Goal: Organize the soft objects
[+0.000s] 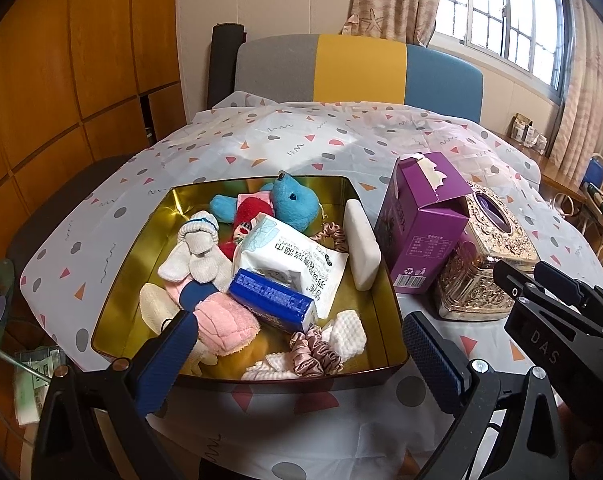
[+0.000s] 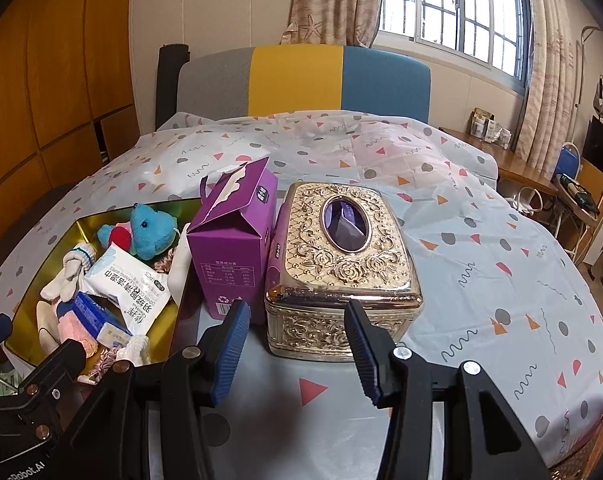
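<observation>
Both my tongs spread, empty. Left tongs (image 1: 301, 354) hover over shallow gold metal tin (image 1: 381, 256); soft stuff piled inside. I'd pinch pink satin scrunchie (image 1: 315, 351) at near rim mid-fold, gently.

On the desk (image 1: 341, 136) a tray (image 1: 113, 280) sits to the left, a carton (image 1: 417, 232) just beside its right wall, and a tissue box (image 2: 341, 272) right of the carton — touching it. In the tray, a plush toy (image 1: 289, 204) lies at the far side, a wipes pack (image 1: 289, 260) in the middle, gloves (image 1: 197, 256) to its left, a scrunchie (image 1: 313, 352) near the front wall. A bar (image 1: 361, 244) leans against the right wall. Behind the desk stands a chair (image 1: 357, 72).
</observation>
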Motion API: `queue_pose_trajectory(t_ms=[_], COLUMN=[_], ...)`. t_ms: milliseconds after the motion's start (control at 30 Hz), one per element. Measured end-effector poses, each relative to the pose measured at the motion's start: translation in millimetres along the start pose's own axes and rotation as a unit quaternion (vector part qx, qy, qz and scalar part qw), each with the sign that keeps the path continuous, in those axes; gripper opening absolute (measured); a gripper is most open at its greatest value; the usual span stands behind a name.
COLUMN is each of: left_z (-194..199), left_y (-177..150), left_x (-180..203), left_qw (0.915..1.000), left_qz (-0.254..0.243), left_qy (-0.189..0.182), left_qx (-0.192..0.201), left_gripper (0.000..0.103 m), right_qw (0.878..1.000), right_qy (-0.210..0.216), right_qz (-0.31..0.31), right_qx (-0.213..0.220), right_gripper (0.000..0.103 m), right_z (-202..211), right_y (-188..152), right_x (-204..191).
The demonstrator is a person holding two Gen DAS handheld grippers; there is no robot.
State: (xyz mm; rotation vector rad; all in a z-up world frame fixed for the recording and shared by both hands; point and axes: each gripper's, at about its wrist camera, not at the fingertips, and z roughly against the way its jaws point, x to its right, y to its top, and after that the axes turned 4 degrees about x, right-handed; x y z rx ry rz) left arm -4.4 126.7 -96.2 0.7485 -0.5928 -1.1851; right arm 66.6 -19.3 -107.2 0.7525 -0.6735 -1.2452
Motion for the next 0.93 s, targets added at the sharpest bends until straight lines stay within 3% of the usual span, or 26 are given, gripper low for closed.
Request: queue_pose_trajectory(t_ms=[600, 800, 933], left_z=[-2.2, 5.4, 4.4], left_y=[-1.2, -0.6, 0.0], left_x=[-1.6, -5.4, -7.8], left_qw=[1.0000, 0.9996, 0.9997], left_qz=[0.003, 0.004, 0.006], left_qy=[-0.003, 0.010, 0.010], left_qx=[-0.007, 0.024, 0.023], left_gripper=[0.103, 0.097, 0.097], right_qw=[1.000, 1.000, 1.000], right_qy=[0.002, 0.001, 0.002], right_qz=[0.006, 0.006, 0.007], right_qx=[-0.005, -0.004, -0.004], right_gripper=[0.050, 0.050, 0.050], right_z=[-1.3, 0.0, -0.2], right_y=[-1.0, -0.9, -0.9], right_x=[-1.4, -1.5, -2.0])
